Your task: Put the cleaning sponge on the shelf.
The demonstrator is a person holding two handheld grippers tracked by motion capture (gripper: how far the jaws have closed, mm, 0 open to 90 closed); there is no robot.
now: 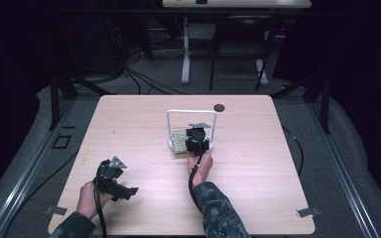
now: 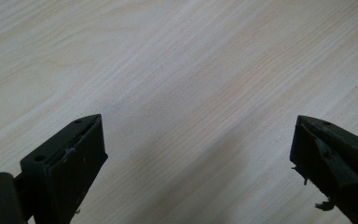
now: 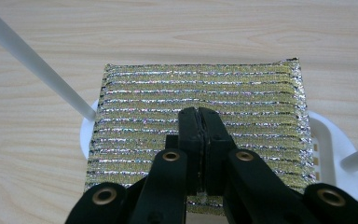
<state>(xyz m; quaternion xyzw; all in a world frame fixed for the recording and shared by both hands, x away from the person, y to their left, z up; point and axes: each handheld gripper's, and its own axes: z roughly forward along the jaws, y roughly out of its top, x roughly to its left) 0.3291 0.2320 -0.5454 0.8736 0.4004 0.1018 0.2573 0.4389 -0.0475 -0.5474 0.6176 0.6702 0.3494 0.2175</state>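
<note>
Your right tongs are pressed together over the glittery scouring pad — whether they pinch it cannot be told. The pad lies on a white rack near the table's centre; the high view reveals its arched handle. Your left tongs stand wide apart above bare wood — open table all round.

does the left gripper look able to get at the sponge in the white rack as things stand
Probably not without trouble: the right gripper, jaws shut, sits right over the gold sponge, and the white rack has its handle arching above. The left gripper, jaws open, hovers over bare table, well apart.
</note>
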